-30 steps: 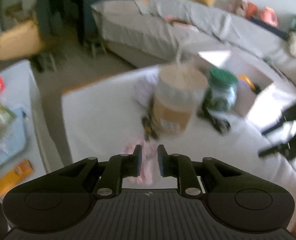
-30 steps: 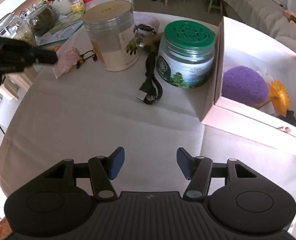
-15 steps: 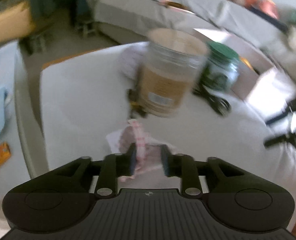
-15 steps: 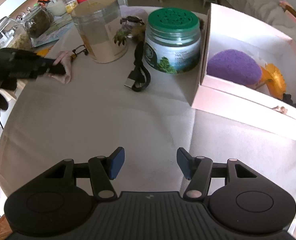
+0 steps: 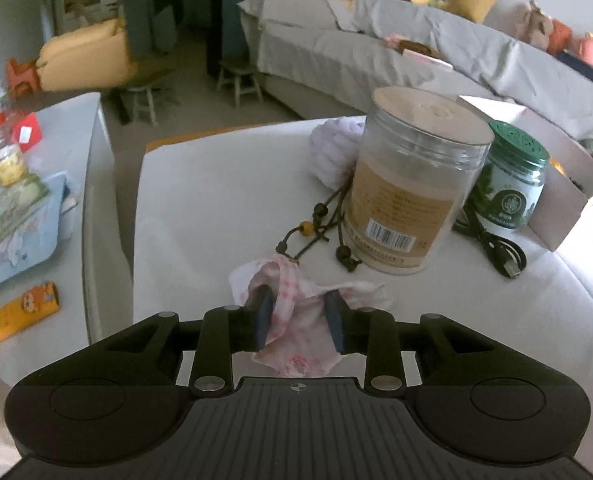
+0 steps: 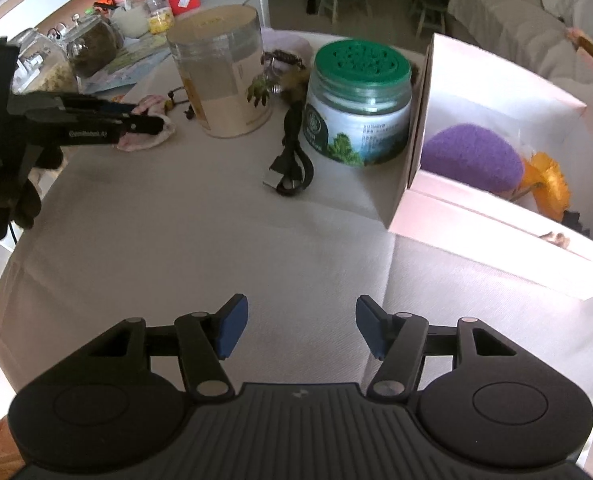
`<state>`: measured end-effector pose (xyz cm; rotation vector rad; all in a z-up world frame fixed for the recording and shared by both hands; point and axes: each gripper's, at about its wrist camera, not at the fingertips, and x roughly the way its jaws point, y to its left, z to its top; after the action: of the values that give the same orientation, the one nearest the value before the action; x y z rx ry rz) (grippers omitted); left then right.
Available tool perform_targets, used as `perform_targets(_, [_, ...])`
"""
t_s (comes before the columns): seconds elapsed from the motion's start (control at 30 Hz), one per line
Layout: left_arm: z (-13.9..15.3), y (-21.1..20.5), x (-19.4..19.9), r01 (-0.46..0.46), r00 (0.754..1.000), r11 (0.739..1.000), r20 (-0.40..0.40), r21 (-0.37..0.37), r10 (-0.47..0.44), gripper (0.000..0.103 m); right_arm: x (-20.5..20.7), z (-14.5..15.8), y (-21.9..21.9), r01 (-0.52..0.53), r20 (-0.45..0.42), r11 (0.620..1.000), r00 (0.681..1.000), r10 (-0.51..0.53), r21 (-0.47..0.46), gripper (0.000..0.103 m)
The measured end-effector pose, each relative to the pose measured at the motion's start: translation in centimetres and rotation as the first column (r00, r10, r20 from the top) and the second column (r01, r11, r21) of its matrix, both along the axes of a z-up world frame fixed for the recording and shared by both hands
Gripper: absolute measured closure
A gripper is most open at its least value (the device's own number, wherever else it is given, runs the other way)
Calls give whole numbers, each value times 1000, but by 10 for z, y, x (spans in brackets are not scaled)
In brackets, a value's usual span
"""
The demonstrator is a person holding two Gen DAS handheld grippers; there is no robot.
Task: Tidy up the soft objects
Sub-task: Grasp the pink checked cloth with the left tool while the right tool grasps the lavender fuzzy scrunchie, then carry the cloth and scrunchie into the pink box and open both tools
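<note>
A pink checked cloth [image 5: 292,300] lies crumpled on the white table [image 5: 216,200], just in front of the clear jar [image 5: 412,184]. My left gripper [image 5: 298,308] is low over the cloth, jaws open on either side of it and slack around the fabric. The right wrist view shows the left gripper [image 6: 148,118] at the left, its tips over the pink cloth [image 6: 148,142]. My right gripper [image 6: 299,312] hovers over bare table, its jaws opening with nothing between them. At the right stands a white box [image 6: 476,216] holding a purple sponge [image 6: 472,156] and an orange flower [image 6: 548,184].
A green-lidded jar [image 6: 356,112] stands between the clear jar [image 6: 220,80] and the box. A black cable [image 6: 292,168] lies coiled before it. A beaded cord [image 5: 316,232] and a white yarn ball [image 5: 336,148] sit by the clear jar. A cluttered side counter [image 5: 36,208] is left.
My left gripper came down with the pink cloth from the air to the table beside the clear jar, and its jaws spread off the cloth. The right gripper stayed roughly in place.
</note>
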<state>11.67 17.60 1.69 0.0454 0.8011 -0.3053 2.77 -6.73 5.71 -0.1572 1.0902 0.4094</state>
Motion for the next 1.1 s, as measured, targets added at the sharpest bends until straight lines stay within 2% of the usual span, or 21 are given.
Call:
perform_targets(0.13, [0, 8, -5, -15, 1000, 999, -6, -31, 15, 71, 5, 12, -2, -10, 15, 1000, 1000, 10, 24, 42])
perform_targets(0.2, [0, 11, -5, -35, 999, 999, -17, -38, 35, 90, 14, 31, -3, -23, 45, 998, 999, 21, 54, 42])
perform_targets(0.27, [0, 14, -6, -51, 999, 995, -25, -88, 49, 91, 30, 61, -8, -21, 83, 994, 996, 13, 104, 42])
perform_targets(0.33, [3, 16, -12, -43, 999, 993, -5, -110, 43, 93, 60, 95, -10, 4, 94, 986, 995, -20, 166, 42])
perform_targets(0.4, [13, 16, -18, -36, 999, 993, 31, -111, 39, 94, 100, 119, -5, 32, 51, 977, 998, -44, 212, 42])
perform_targets(0.47, [29, 20, -25, -28, 997, 991, 74, -133, 38, 94, 143, 130, 8, 37, 1, 973, 999, -38, 228, 39])
perform_targets(0.57, [55, 29, -39, -15, 987, 988, 156, -151, 39, 94, 211, 116, 39, 60, -98, 980, 994, -42, 192, 38])
perform_targets(0.7, [72, 42, -50, -5, 977, 989, 212, -149, 37, 94, 269, 67, 63, 135, -271, 974, 959, -84, 179, 38])
perform_targets(0.83, [71, 48, -52, -2, 975, 989, 221, -147, 35, 94, 291, 17, 79, 170, -418, 973, 904, -90, 159, 38])
perform_targets(0.97, [61, 57, -43, -21, 977, 985, 206, -169, 56, 94, 296, -8, 89, 172, -448, 976, 889, -94, 137, 39])
perform_targets(1.0, [59, 60, -39, -32, 977, 984, 200, -176, 67, 94, 296, -10, 88, 180, -442, 973, 891, -99, 145, 49])
perform_targets(1.03, [57, 63, -38, -42, 977, 982, 196, -182, 78, 94, 296, -9, 88, 174, -434, 971, 897, -87, 165, 65])
perform_targets(1.07, [56, 65, -35, -55, 977, 980, 192, -189, 91, 94, 294, -5, 89, 158, -416, 972, 906, -74, 173, 70])
perform_targets(1.1, [56, 69, -34, -66, 976, 979, 190, -195, 104, 94, 291, 2, 89, 143, -391, 974, 918, -66, 173, 83])
